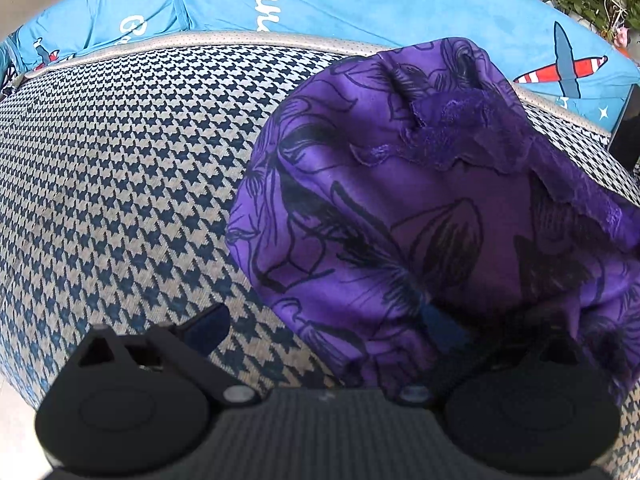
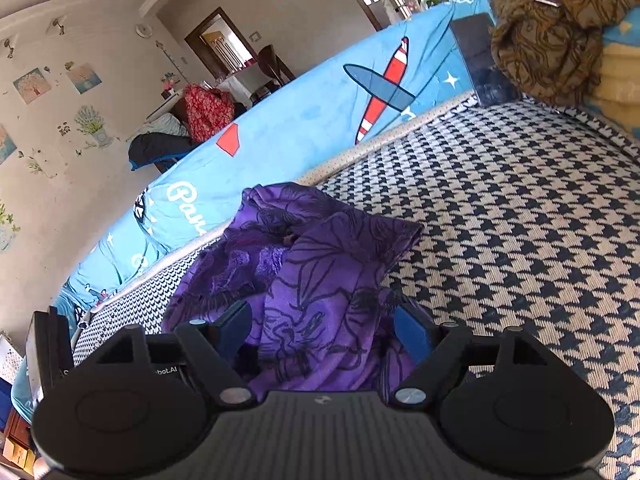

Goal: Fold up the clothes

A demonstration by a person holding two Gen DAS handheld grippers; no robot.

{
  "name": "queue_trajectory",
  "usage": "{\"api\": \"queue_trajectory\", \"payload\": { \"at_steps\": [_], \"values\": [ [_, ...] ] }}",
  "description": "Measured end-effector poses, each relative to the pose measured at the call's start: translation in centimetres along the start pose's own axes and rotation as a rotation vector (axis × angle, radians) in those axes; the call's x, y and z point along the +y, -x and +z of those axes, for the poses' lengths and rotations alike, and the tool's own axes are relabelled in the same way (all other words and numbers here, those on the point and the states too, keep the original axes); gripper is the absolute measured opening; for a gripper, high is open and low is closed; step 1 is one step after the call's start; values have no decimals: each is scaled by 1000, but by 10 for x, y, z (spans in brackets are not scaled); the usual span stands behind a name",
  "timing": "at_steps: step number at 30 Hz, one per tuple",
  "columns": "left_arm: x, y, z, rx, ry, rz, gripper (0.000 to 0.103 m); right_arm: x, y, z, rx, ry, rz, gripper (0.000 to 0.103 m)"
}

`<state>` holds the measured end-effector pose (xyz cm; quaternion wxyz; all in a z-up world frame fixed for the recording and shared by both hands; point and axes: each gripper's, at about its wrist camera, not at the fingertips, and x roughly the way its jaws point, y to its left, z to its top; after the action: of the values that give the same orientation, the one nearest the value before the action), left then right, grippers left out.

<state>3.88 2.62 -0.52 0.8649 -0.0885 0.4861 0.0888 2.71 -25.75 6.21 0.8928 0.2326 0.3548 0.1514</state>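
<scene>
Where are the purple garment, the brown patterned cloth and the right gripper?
purple garment (image 1: 420, 208): left wrist view, printed middle.
brown patterned cloth (image 2: 552, 32): right wrist view, bundle's middle.
right gripper (image 2: 324, 330): right wrist view, midway between fingertips.

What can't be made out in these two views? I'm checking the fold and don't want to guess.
- Left wrist view: the left gripper's right-hand finger is covered by the purple garment, so a grip can't be confirmed.
- Right wrist view: the garment lies bunched between the open fingers; its lower edge is hidden behind the gripper body.
- Both views: how many layers are folded, and what kind of garment it is.
</scene>
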Motion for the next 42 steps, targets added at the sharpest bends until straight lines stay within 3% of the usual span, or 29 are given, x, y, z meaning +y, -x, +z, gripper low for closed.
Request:
{"api": "queue_trajectory", "payload": {
  "at_steps": [5, 14, 16, 21, 23, 26, 28, 30, 37, 42],
  "values": [
    [-4, -12, -8, 43, 15, -34, 103, -11, -13, -8, 89, -72, 3, 87],
    [-4, -10, -16, 21, 12, -40, 103, -22, -37, -26, 203, -198, 51, 93],
    [-3, -10, -17, 19, 9, -45, 103, -23, -39, -28, 195, -218, 62, 97],
    [-2, -9, -19, 13, -5, -52, 103, -20, -45, -29, 162, -232, 74, 98],
    [0, -8, -19, 11, -8, -57, 103, -16, -49, -28, 146, -215, 65, 94],
    [0, -7, -19, 9, -21, -67, 103, -8, -53, -27, 127, -178, 34, 77],
    [-1, -6, -19, 7, -33, -76, 103, -7, -54, -26, 111, -178, 23, 56],
    [-2, -5, -19, 4, -45, -86, 103, -7, -55, -24, 100, -180, 21, 49],
    [-28, 2, -21, -17, -126, -132, 103, 8, -51, -15, 19, -59, -16, 42],
    [-57, 19, -29, -53, -246, -196, 103, 19, -28, -4, -157, 60, -95, 37]
  ]
}}
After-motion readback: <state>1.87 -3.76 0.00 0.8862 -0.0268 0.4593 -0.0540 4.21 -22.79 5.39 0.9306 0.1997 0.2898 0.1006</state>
